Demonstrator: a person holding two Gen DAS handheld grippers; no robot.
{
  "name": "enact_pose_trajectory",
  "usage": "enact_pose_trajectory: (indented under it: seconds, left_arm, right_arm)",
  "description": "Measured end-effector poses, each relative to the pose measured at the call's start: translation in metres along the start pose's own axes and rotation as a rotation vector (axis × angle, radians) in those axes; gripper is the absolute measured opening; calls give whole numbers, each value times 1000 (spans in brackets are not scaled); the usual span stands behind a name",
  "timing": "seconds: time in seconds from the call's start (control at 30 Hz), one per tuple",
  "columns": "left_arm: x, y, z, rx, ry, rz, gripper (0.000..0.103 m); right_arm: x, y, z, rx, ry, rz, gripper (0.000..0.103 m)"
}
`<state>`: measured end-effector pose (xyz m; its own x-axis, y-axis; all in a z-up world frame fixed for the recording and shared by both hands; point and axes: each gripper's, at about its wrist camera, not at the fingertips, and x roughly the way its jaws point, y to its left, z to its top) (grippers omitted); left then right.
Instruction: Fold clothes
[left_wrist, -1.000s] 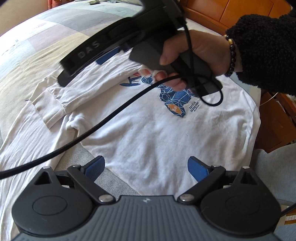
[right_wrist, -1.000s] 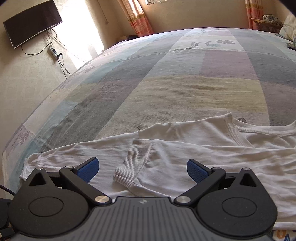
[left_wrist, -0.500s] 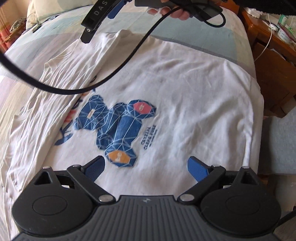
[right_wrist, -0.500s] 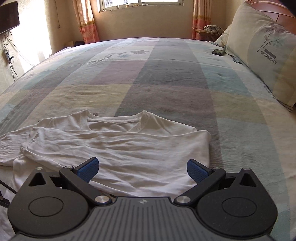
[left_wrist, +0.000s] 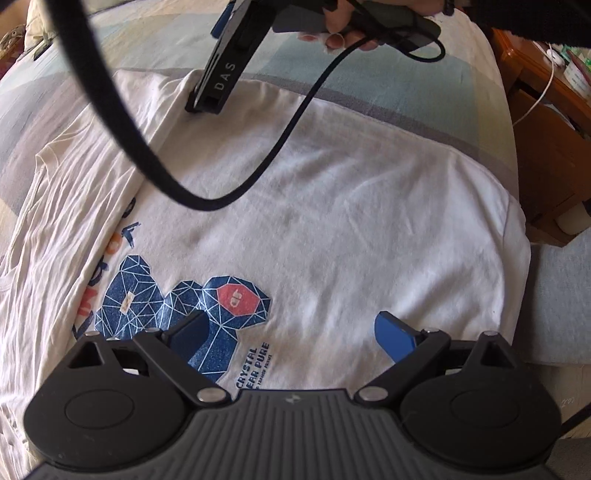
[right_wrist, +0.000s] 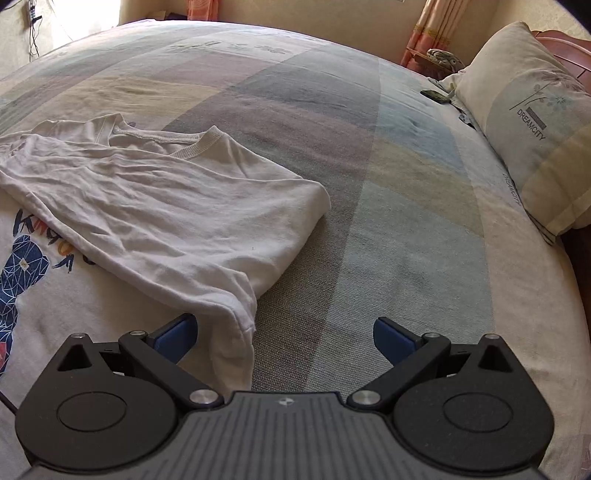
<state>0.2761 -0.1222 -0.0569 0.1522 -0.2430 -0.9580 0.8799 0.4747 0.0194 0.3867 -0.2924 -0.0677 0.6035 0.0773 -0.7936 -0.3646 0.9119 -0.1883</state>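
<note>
Left gripper: jaws spread, nothing held, hovering over printed chest of white sweatshirt. Right gripper: jaws spread, nothing pinched, folded sleeve edge lying between pads. Sweatshirt laid flat on bed, one sleeve folded across body. Step judged: sleeve fold being set; next, sleeve edge to be pinched, smoothed. "CRYSTAL ... PURE" read on print; "DAS" on right gripper body; "DREAMCITY" on pillow.
</note>
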Motion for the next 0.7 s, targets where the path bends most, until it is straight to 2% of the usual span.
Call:
enact_pose_trajectory:
  seconds: [0.1, 0.2, 0.27, 0.33, 0.43, 0.53, 0.67, 0.7]
  left_arm:
    - [-3, 15, -9, -104, 36, 9, 96]
    - [-10, 42, -26, -261, 73, 35, 96]
    - [-18, 65, -38, -384, 77, 64, 96]
    - [-30, 89, -45, -491, 41, 108, 96]
    - [-44, 121, -43, -612, -54, 170, 96]
    - [-43, 149, -28, -682, -147, 207, 96]
    - [-34, 171, -4, -737, -235, 202, 96]
    - [-32, 172, -1, -740, -248, 197, 96]
  right_arm:
    - [2, -12, -9, 54, -36, -95, 103]
    - [-3, -35, -34, 189, -22, -57, 103]
    - [-9, -39, -44, 216, -16, -24, 103]
    - [-14, -40, -44, 194, 0, -27, 103]
    - [-27, -49, -35, 231, -33, -39, 103]
    - [-28, -59, -15, 294, -97, -24, 103]
    - [7, -51, 30, 281, -151, -1, 103]
    - [19, -47, 37, 272, -140, 8, 103]
